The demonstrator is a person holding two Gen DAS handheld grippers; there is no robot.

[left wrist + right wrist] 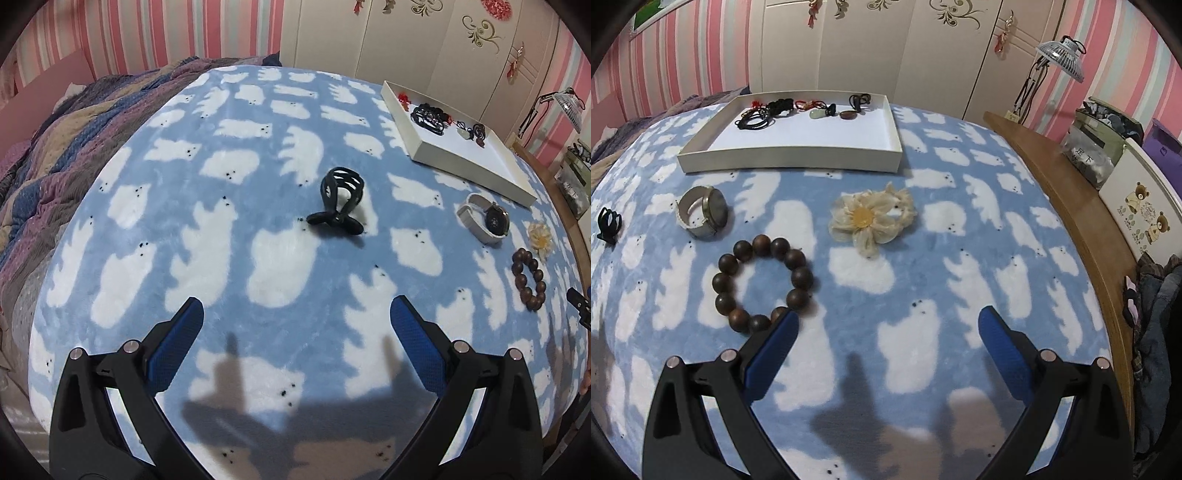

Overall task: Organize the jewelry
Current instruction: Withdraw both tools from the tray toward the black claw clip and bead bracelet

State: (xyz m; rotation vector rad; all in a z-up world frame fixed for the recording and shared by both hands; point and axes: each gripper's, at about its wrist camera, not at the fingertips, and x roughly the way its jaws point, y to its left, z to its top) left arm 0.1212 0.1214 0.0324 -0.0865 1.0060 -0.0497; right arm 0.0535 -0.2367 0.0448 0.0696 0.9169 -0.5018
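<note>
A black claw hair clip [338,203] [607,224] lies on the blue blanket ahead of my left gripper [295,319], which is open and empty. A watch with a pale strap [484,218] [701,212], a brown bead bracelet [529,280] [762,280] and a cream flower scrunchie [540,238] [871,218] lie loose on the blanket. My right gripper [886,325] is open and empty, its left fingertip [781,332] overlapping the bracelet's near edge. A white tray [469,162] [790,157] at the back holds several cords and pendants.
The blanket with white bear shapes [923,258] covers the bed. A striped quilt [74,147] is bunched at the left. A wooden bed edge [1071,206] runs along the right, with boxes, clothes and a small fan [1060,55] beyond. A wardrobe stands behind.
</note>
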